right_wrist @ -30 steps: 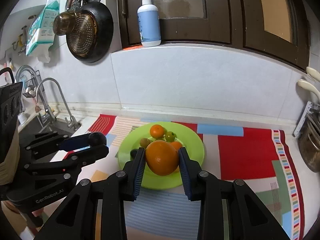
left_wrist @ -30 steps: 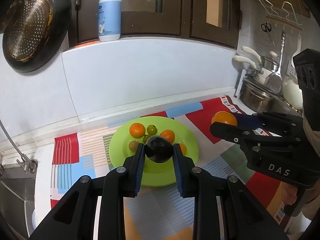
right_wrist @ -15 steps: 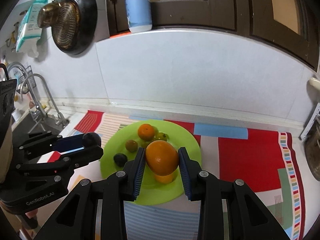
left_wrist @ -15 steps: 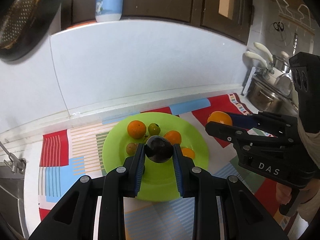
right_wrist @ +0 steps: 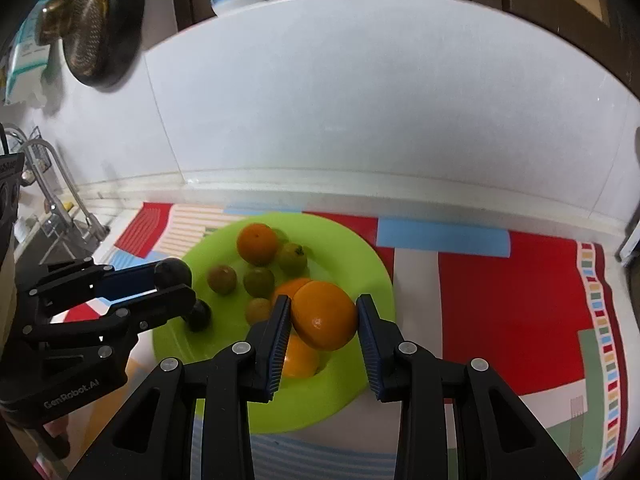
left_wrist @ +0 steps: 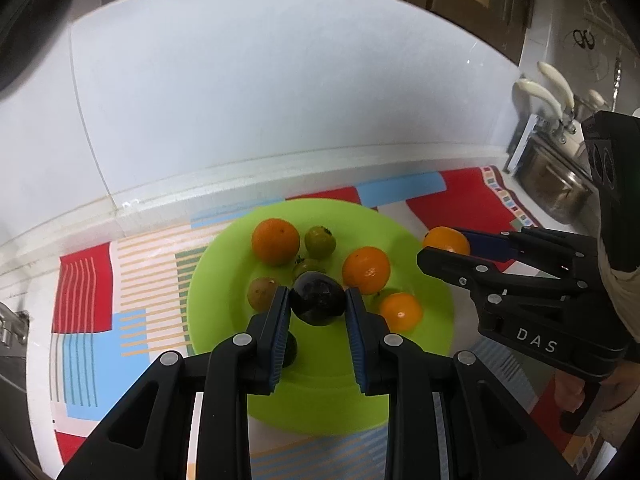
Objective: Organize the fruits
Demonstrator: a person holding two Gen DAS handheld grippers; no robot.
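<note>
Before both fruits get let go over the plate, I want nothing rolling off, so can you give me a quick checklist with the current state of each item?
1. Left gripper shut on the dark fruit: ok.
2. Right gripper shut on the orange: ok.
3. Both fruits over the green plate: ok.
4. Bare plate under the dark fruit: ok, a green patch shows just in front.
5. Bare plate under the orange: not ok, another orange sits right below.
6. Height above the plate: cannot tell.

Above the green plate [left_wrist: 224, 360], the left gripper [left_wrist: 318, 304] clamps a dark, perhaps purple fruit [left_wrist: 317, 298]. Right of the plate, the right gripper [left_wrist: 448, 246] grips an orange [left_wrist: 445, 239].
</note>
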